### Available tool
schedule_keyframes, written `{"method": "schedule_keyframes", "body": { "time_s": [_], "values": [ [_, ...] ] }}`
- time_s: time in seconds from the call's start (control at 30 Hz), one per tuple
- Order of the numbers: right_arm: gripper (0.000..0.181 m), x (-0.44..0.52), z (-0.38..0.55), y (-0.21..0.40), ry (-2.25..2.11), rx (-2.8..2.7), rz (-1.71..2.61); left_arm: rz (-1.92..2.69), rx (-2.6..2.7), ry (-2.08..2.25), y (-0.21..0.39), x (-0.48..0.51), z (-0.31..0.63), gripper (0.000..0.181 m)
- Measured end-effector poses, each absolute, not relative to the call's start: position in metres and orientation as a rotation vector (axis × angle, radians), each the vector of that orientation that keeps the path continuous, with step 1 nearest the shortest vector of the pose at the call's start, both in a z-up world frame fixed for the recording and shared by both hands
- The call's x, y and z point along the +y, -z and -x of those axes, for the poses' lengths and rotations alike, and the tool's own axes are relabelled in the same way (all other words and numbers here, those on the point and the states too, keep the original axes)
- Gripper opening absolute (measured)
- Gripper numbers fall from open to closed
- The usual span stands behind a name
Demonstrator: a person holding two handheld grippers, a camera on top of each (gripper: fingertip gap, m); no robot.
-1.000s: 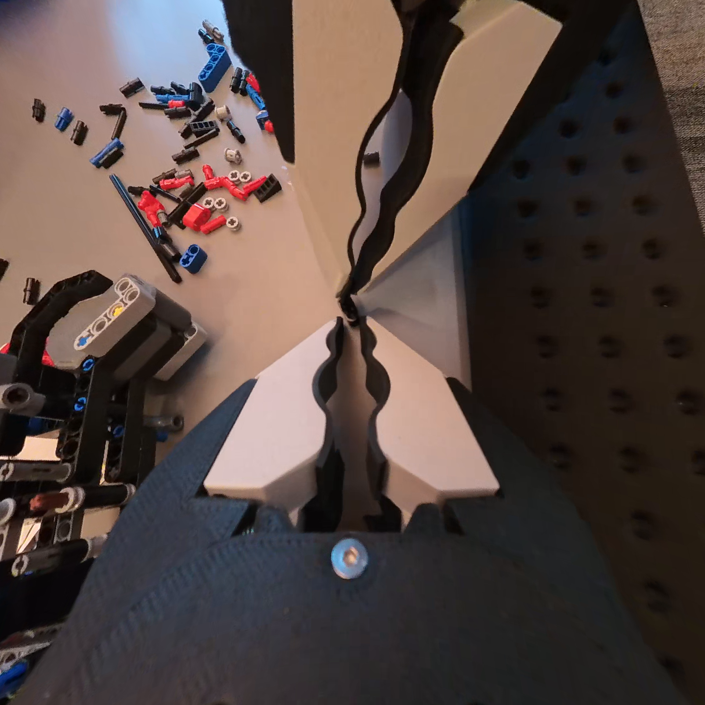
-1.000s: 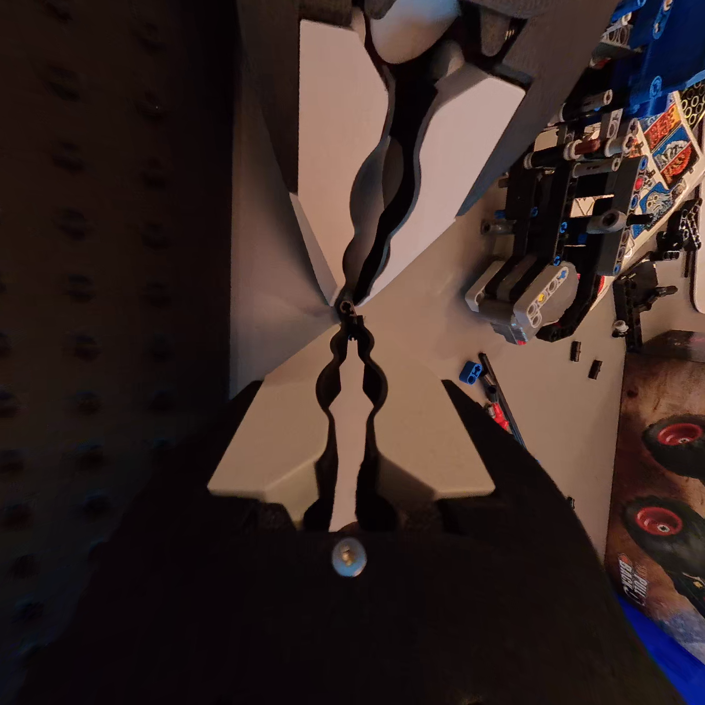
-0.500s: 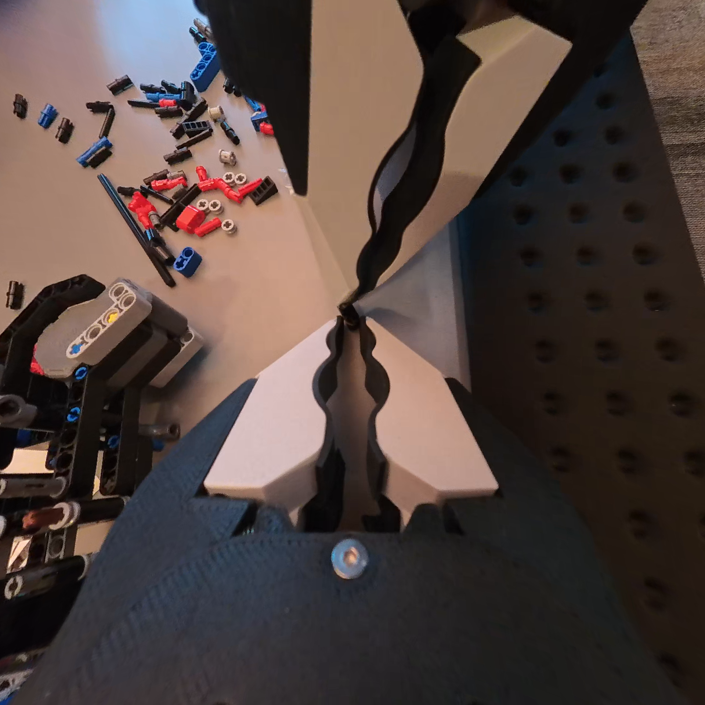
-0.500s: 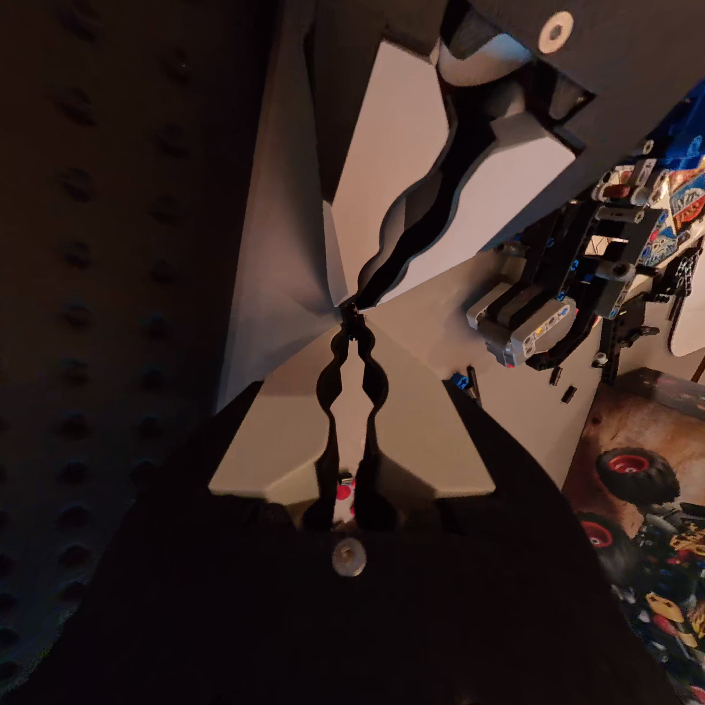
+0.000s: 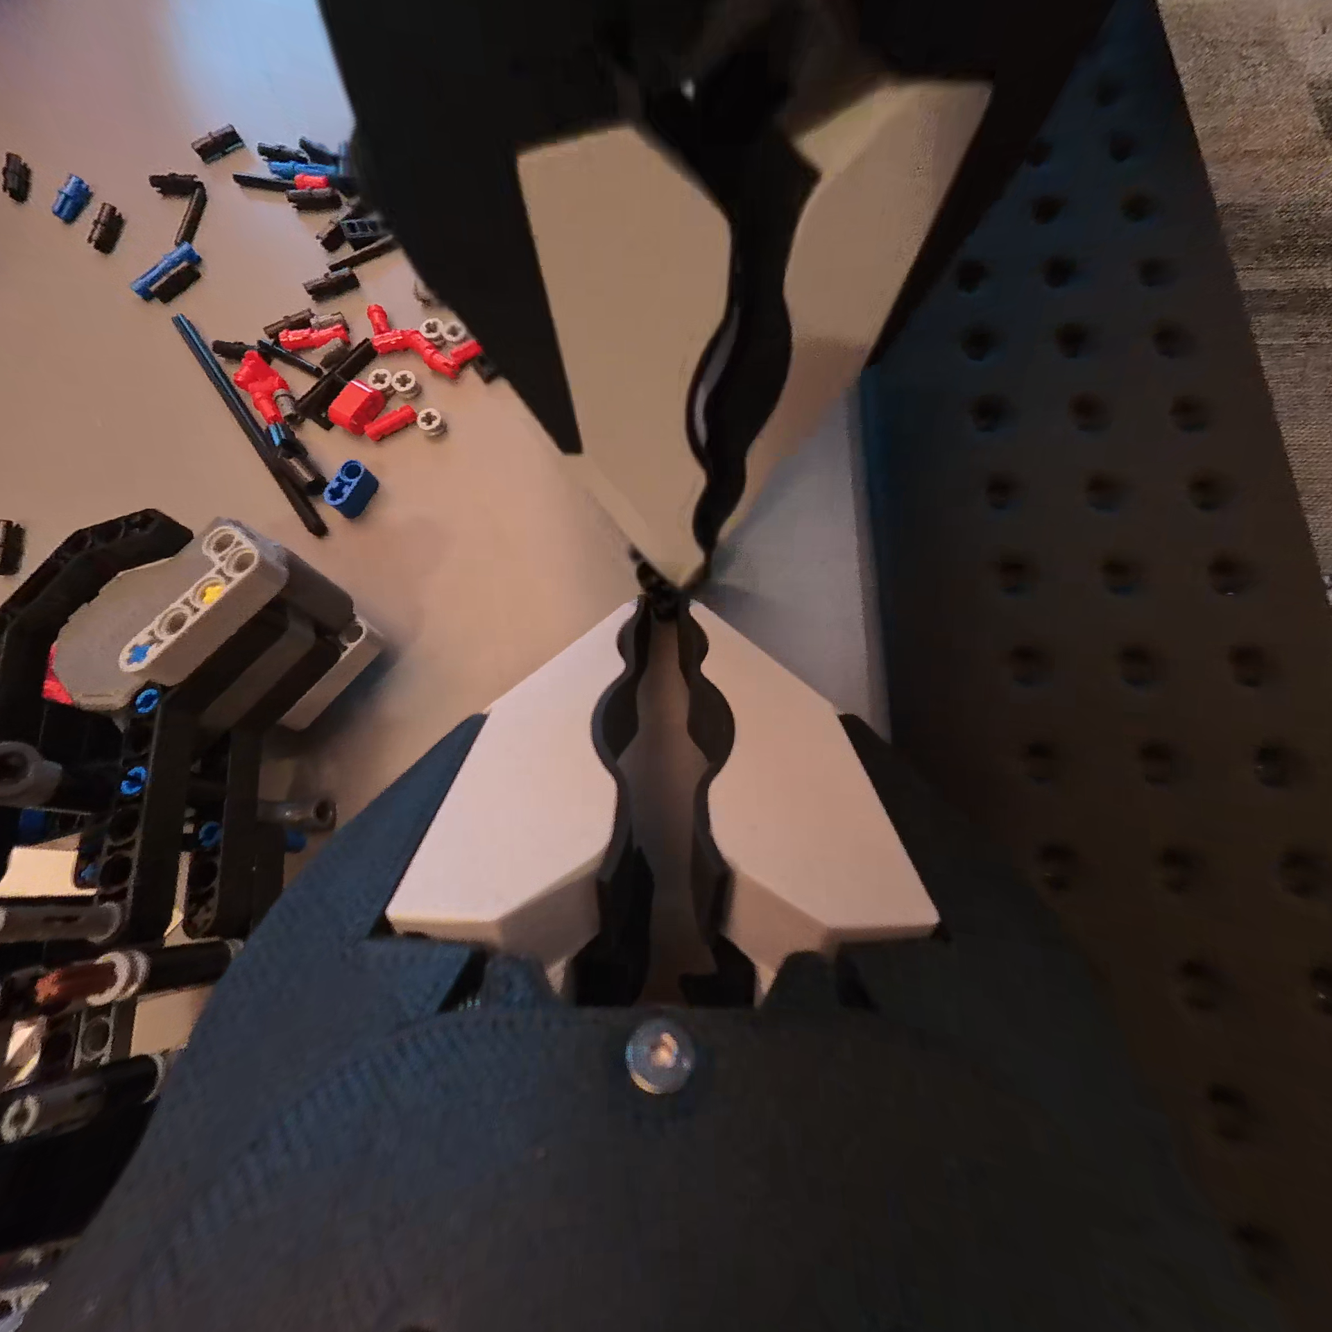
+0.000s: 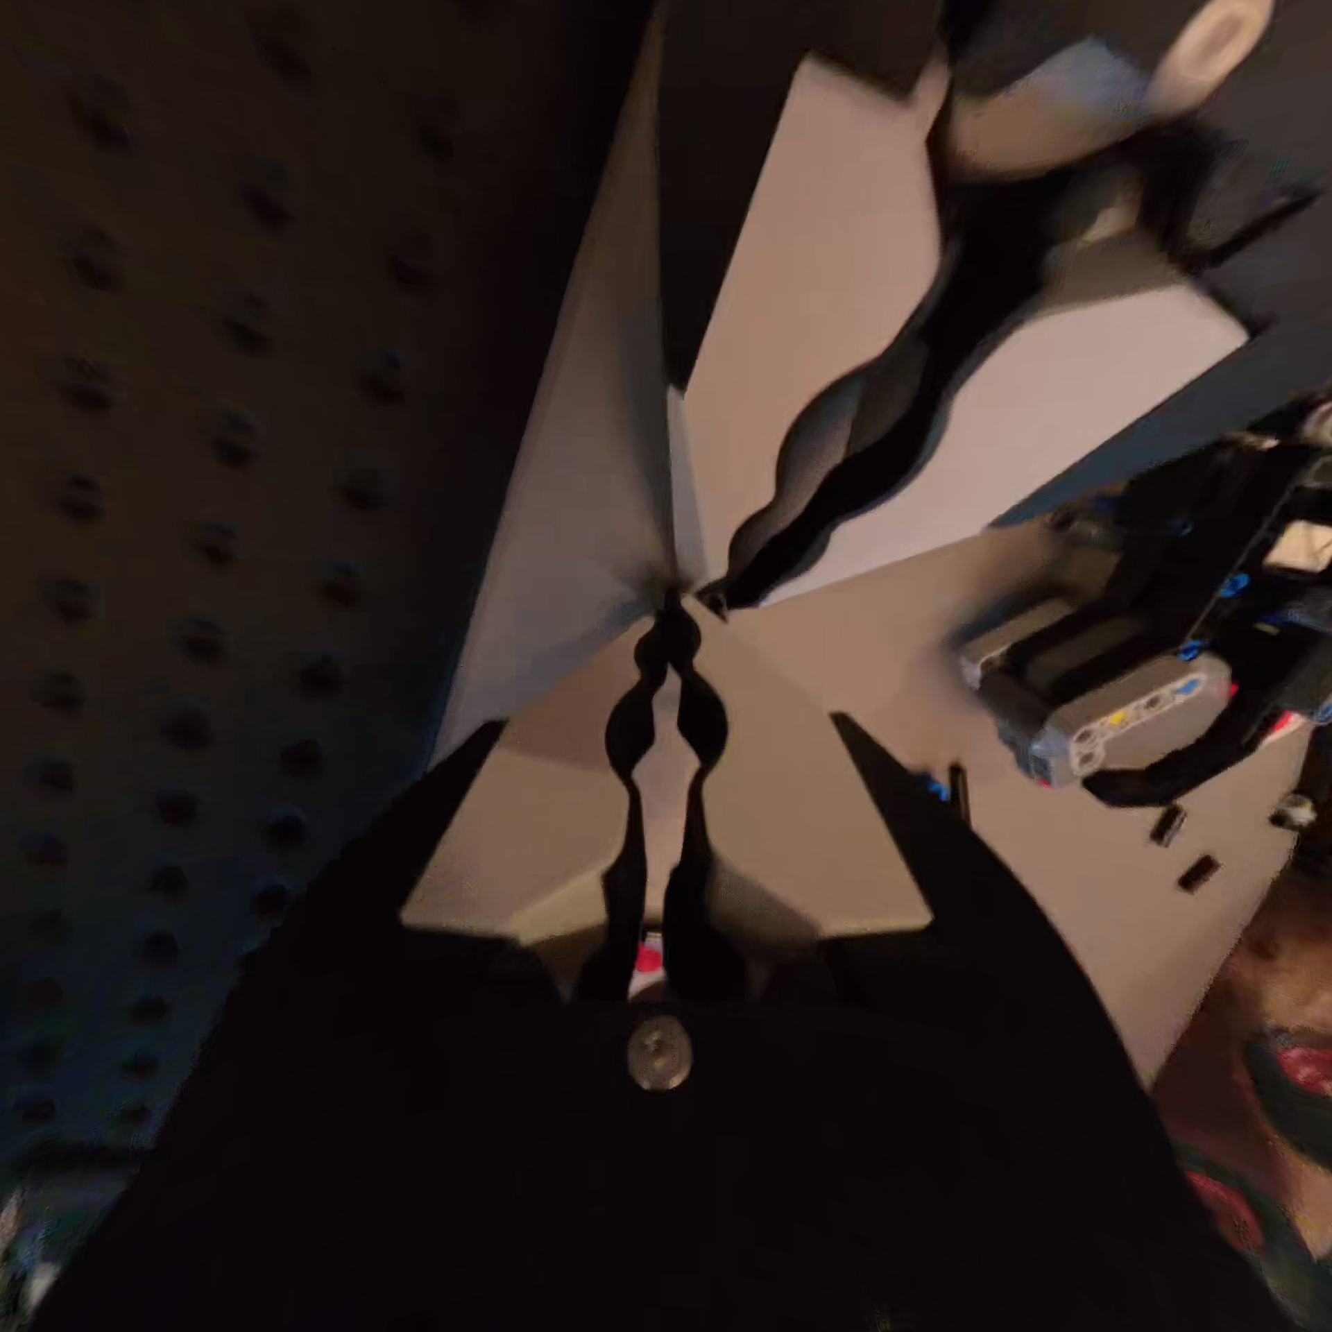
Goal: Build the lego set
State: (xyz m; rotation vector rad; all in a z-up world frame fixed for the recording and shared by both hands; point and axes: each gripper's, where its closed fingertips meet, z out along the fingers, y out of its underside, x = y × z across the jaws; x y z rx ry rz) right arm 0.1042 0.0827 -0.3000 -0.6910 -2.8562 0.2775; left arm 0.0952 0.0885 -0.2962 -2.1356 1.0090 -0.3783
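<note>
My left gripper [image 5: 659,602] is shut on a small black lego pin [image 5: 657,587] just above the grey table. My right gripper [image 5: 698,566] comes in from the top of the left wrist view, shut, with its tips right beside the pin. In the blurred right wrist view my right gripper [image 6: 667,616] is shut with nothing clearly showing in it. There the left gripper [image 6: 721,602] slants in from the upper right, a little apart. The partly built black and grey lego model [image 5: 180,641] stands at the left and also shows in the right wrist view [image 6: 1124,721].
Loose red, black, blue and grey lego parts [image 5: 346,375] lie at the far left with a long black axle [image 5: 245,425] and a blue connector [image 5: 351,479]. A dark perforated board [image 5: 1081,576] borders the table [image 6: 180,504]. A printed lego box [image 6: 1297,1081] lies at the lower right. Both grippers' tips are close together, under 4 cm apart.
The two grippers were tip to tip on the pin. The right gripper has swung and its tips now sit slightly apart from the left's. The left still holds the pin.
</note>
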Motion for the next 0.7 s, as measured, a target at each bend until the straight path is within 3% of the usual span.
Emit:
{"method": "schedule_keyframes", "body": {
  "time_s": [0.7],
  "values": [
    [0.000, 0.103, -0.102, 0.277, -0.446, -2.626, 0.919, 2.126, 1.020, 0.371, 0.296, 0.087, -0.097, 0.010]
  ]
}}
